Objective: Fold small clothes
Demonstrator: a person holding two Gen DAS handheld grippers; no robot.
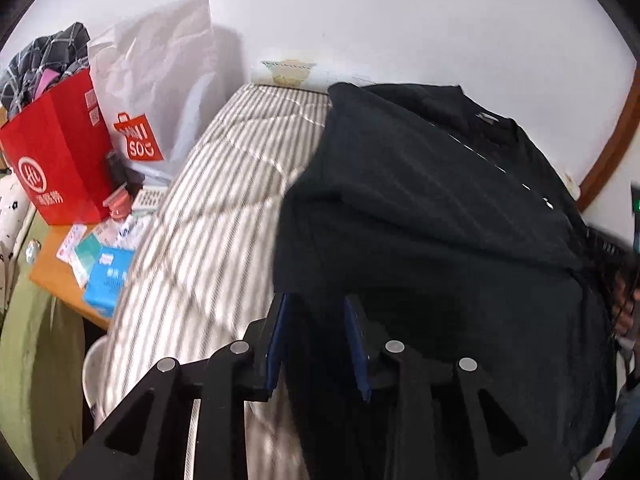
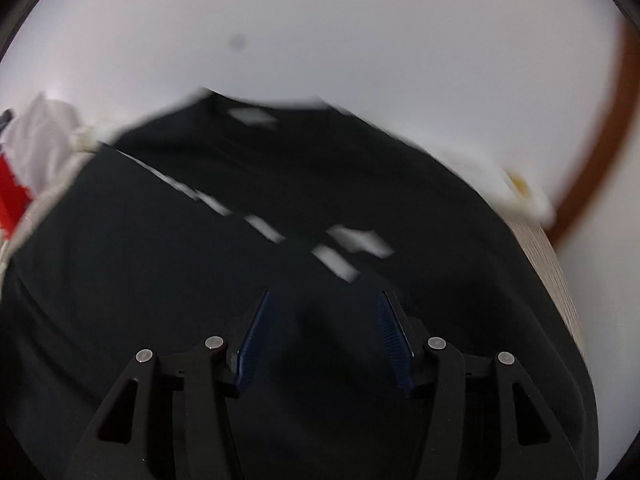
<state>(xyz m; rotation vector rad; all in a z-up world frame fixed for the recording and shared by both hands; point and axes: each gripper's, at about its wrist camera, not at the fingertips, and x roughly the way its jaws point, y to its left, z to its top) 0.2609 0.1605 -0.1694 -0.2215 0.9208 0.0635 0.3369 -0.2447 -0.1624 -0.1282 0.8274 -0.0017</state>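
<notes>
Left tongs: matte black linkage arms with triangular cut-outs, four round silver pins across the top, flat fingers lined with blue pads. Right tongs: same black build, four silver pins, triangular slots, blue pads ribbed on the inner face. The left pads look ribbed too, but blur makes that hard to confirm.
</notes>
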